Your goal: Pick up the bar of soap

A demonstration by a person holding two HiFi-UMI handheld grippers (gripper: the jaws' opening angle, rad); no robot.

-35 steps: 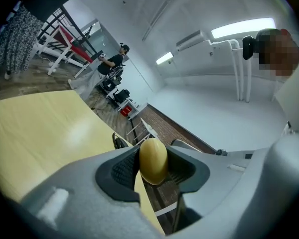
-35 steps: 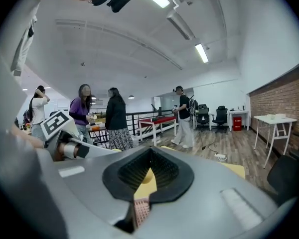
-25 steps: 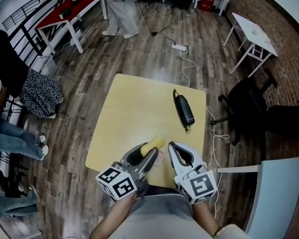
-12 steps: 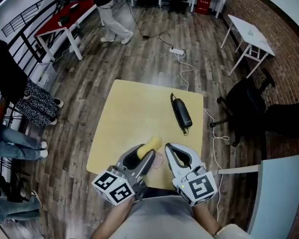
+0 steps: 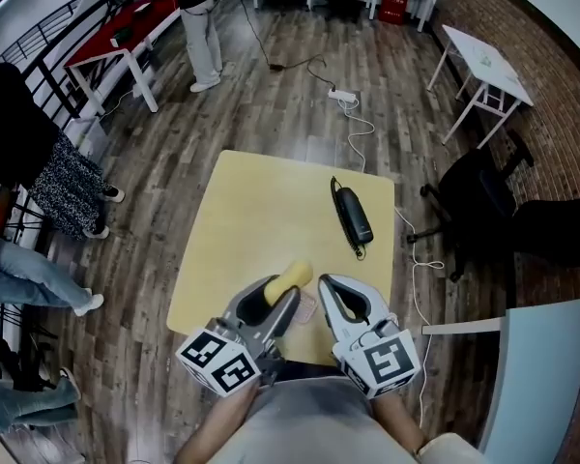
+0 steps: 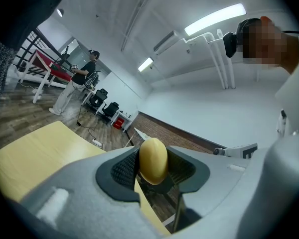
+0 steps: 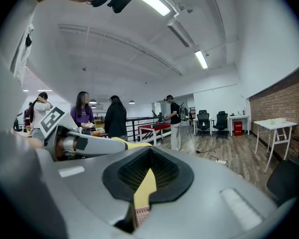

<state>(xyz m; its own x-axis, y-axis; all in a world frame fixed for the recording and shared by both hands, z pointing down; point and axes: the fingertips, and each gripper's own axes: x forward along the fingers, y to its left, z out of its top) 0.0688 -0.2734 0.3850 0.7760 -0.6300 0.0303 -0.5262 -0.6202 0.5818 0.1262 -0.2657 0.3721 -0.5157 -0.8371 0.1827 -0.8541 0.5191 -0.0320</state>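
Observation:
The bar of soap (image 5: 294, 277) is a yellow oval lump. My left gripper (image 5: 288, 288) is shut on it above the near part of the yellow table (image 5: 261, 211). In the left gripper view the soap (image 6: 153, 160) stands clamped between the two dark pads, tilted up off the table. My right gripper (image 5: 327, 286) is just to the right of it, jaws together with nothing in them. In the right gripper view only a thin wedge shows between that gripper's (image 7: 146, 183) pads.
A small pink textured thing (image 5: 308, 307) lies on the table between the two grippers. A black corded device (image 5: 354, 215) lies at the table's right side. A black office chair (image 5: 483, 201) stands to the right. People stand at the left and far back.
Both grippers stay nearly where they were, the left still holding the soap. A person at the back has walked to the left.

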